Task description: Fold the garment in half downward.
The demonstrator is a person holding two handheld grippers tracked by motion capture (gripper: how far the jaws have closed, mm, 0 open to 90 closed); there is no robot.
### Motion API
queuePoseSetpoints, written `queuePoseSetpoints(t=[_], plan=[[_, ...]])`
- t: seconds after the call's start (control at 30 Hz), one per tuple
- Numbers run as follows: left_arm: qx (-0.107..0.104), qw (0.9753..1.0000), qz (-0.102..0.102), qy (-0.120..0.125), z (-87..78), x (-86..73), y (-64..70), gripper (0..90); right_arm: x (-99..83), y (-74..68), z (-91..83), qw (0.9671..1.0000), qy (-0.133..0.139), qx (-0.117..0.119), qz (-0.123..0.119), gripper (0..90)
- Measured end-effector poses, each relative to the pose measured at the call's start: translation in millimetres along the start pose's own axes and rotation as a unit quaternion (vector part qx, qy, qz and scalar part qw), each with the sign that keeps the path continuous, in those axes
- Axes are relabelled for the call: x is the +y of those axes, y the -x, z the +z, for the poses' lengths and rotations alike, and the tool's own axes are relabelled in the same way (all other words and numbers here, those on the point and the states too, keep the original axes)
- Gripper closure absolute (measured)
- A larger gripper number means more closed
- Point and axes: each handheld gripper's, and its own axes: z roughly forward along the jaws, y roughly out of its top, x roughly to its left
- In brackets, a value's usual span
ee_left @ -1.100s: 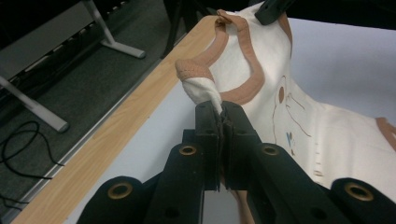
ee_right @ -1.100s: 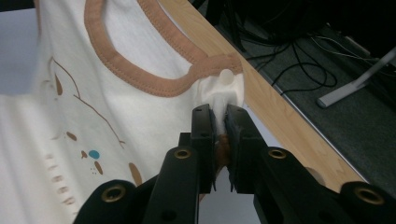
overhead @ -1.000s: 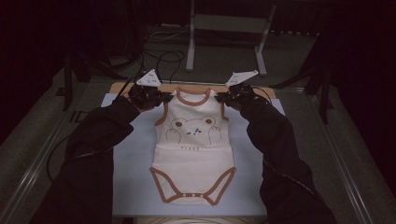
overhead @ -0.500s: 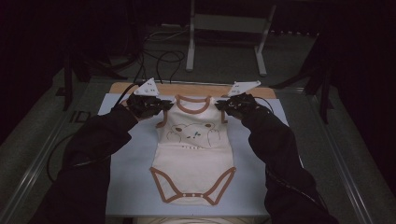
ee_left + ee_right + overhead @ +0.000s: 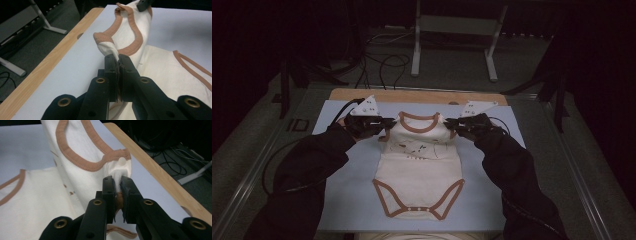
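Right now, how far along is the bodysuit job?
Done: both shoulders are gripped. The left gripper is shut on one shoulder of the bodysuit and the right gripper on the other, with fabric pinched between the jaws. In hand: the top is raised off the blue mat, while the snap end lies flat. Left: probably the fold itself; no crease shows yet.

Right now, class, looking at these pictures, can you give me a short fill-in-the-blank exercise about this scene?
1. The cream cotton baby bodysuit has trim coloured ____.
2. The left hand-held gripper is ____ on the bodysuit's shoulder.
3. The right hand-held gripper pinches the other ____.
4. The bodysuit's lower half lies on the pale blue mat, snaps toward the ____.

Missing words: brown; shut; shoulder; person
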Motion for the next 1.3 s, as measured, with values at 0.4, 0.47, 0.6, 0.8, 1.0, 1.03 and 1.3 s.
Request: queuePoseSetpoints(t=[0.4, 0.47, 0.6, 0.8, 1.0, 1.03, 1.3], plan=[[-0.016, 0.9997, 0.021, -0.001, -6.8, -9.1, 29.0, 86.7, -14.1, -28.5, -16.1, 0.9999, 0.009, 0.011, -0.010, 82.3], [-0.019, 0.9996, 0.019, 0.002, -7.6, -12.4, 33.7, 86.7, -16.9, -33.0, -18.7, 0.9998, 0.014, 0.014, -0.007, 82.3], [-0.028, 0.9994, 0.020, 0.004, -8.2, -19.8, 43.0, 86.7, -22.5, -40.5, -21.1, 0.9996, 0.014, 0.024, -0.009, 82.3], [-0.039, 0.9990, 0.020, 0.002, -8.5, -32.9, 57.0, 86.7, -32.2, -51.8, -21.1, 0.9990, 0.011, 0.042, -0.010, 82.3], [-0.056, 0.9980, 0.027, -0.010, -4.7, -48.5, 74.3, 86.6, -44.1, -64.1, -20.0, 0.9978, -0.001, 0.064, -0.012, 82.2], [-0.060, 0.9979, 0.025, -0.012, -3.8, -50.8, 76.2, 86.5, -46.3, -66.2, -20.0, 0.9977, -0.003, 0.067, -0.011, 82.2], [-0.081, 0.9965, 0.016, -0.018, 3.7, -65.5, 88.0, 86.5, -64.8, -81.2, -18.3, 0.9960, -0.013, 0.088, 0.003, 82.1]])
